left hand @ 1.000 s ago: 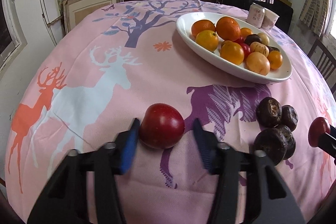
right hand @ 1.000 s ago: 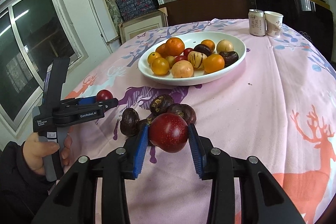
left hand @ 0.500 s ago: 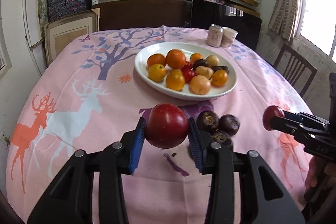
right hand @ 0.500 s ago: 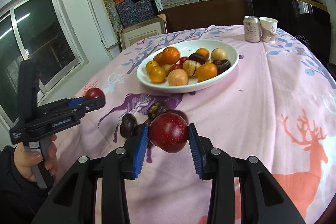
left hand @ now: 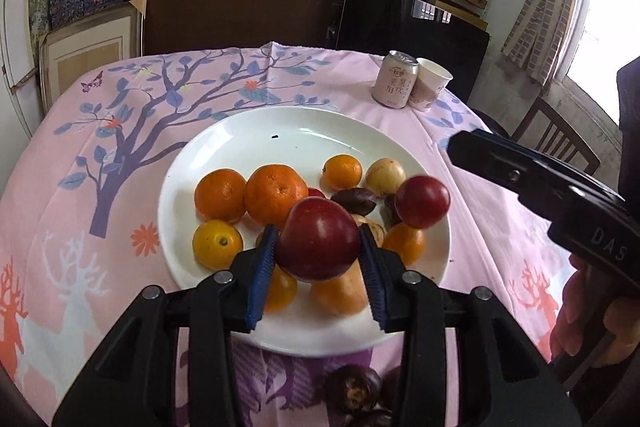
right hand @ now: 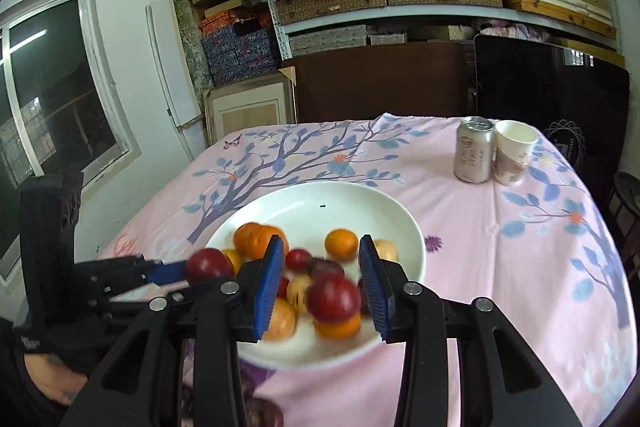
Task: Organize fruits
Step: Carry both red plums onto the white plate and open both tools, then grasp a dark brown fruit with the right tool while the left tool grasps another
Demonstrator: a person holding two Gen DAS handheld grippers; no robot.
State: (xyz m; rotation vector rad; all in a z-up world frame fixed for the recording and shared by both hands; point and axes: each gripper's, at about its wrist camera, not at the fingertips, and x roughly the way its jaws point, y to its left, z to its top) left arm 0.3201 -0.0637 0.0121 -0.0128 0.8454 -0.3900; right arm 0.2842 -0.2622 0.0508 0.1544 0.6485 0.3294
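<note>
A white plate [left hand: 280, 119] holds oranges, yellow fruits and some dark ones. My left gripper [left hand: 317, 233] hangs over the plate's near side, shut on a red plum [left hand: 320, 247]. The right wrist view shows that gripper [right hand: 176, 271] and its plum [right hand: 210, 264] at the left. My right gripper [right hand: 320, 237] is over the plate [right hand: 360, 195] too. A second red plum [right hand: 334, 297] is blurred and sits low between its pads, with a gap on its left side. In the left wrist view that plum [left hand: 422, 201] is below the right gripper's tip [left hand: 456, 147].
A drink can [left hand: 394, 85] and a paper cup [left hand: 432, 83] stand at the far right of the pink tablecloth. Dark round fruits [left hand: 354, 391] lie on the cloth just in front of the plate. A wooden chair [left hand: 556, 135] stands off the right side.
The left gripper closed on its plum and lifted it from the cloth. Both grippers moved forward and up over the plate. The right plum has slipped down out of the pads.
</note>
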